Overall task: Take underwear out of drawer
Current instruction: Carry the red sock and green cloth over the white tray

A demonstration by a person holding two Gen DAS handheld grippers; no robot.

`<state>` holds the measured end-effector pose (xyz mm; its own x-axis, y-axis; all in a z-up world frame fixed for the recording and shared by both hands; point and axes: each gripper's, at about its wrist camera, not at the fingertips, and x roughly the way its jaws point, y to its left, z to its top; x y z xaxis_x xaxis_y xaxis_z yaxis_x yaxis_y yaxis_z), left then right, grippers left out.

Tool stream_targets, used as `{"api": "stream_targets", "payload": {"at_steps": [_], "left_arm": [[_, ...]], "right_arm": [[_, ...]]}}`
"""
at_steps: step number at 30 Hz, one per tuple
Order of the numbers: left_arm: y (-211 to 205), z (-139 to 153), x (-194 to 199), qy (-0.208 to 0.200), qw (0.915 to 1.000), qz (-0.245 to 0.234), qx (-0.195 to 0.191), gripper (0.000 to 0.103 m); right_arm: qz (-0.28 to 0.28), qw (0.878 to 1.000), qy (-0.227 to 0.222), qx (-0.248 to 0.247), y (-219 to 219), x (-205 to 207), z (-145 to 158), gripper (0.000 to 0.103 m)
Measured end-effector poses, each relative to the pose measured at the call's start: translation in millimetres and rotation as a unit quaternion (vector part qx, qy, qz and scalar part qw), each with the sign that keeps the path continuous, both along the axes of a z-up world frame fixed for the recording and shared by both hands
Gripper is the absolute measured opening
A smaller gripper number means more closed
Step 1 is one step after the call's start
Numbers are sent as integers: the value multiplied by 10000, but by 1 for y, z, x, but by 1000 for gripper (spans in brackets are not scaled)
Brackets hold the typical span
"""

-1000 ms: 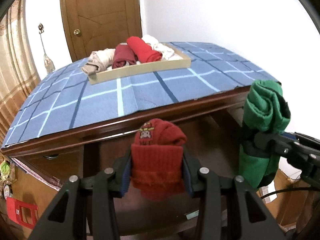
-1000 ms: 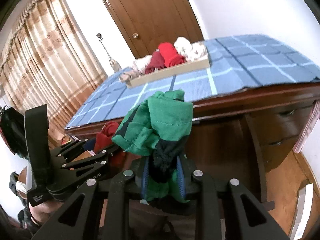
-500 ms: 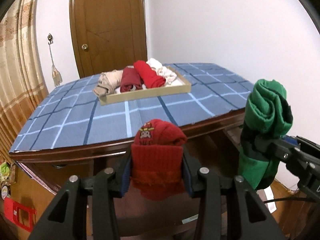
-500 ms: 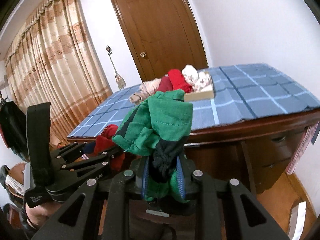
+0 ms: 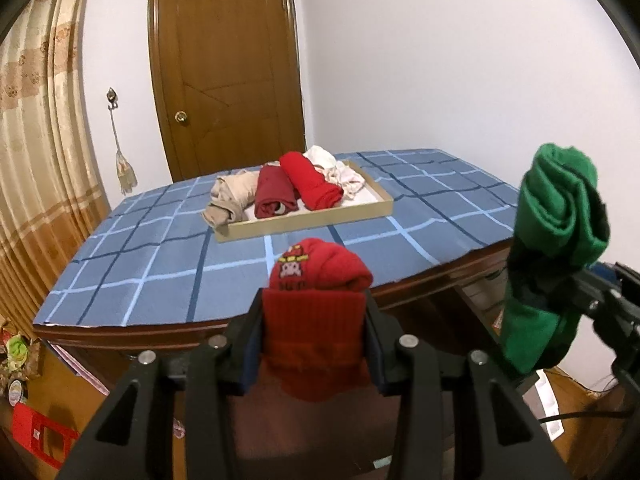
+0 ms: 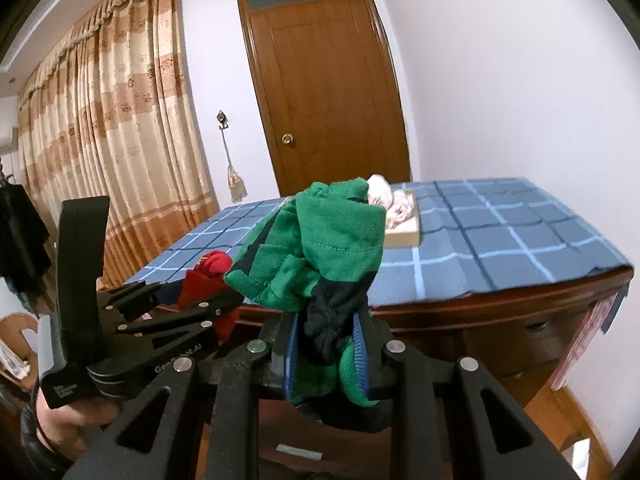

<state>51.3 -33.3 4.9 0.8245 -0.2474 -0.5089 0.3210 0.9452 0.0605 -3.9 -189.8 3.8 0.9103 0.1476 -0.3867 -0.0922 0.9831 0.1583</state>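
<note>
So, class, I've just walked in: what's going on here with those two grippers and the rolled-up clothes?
A person is holding a two-finger gripper in each hand. The left gripper is clamped on a rolled red garment with a cartoon patch, and the right gripper is clamped on a rolled green and black garment. Both are held up in front of a wooden dresser covered with a blue checked cloth. A shallow tray on the cloth already holds four rolled garments: beige, dark red, red and white.
</note>
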Motion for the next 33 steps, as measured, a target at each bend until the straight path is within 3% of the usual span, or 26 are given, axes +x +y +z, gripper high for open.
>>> {"api": "stream_targets", "payload": {"at_steps": [14, 33], "left_arm": [[-6, 8, 14, -153, 9998, 96, 45, 42], [-14, 6, 48, -30, 9999, 133, -57, 42]], "right_arm": [[-60, 9996, -291, -27, -6, 10, 16, 26], [-131, 9996, -216, 144, -12, 48, 15, 26]]}}
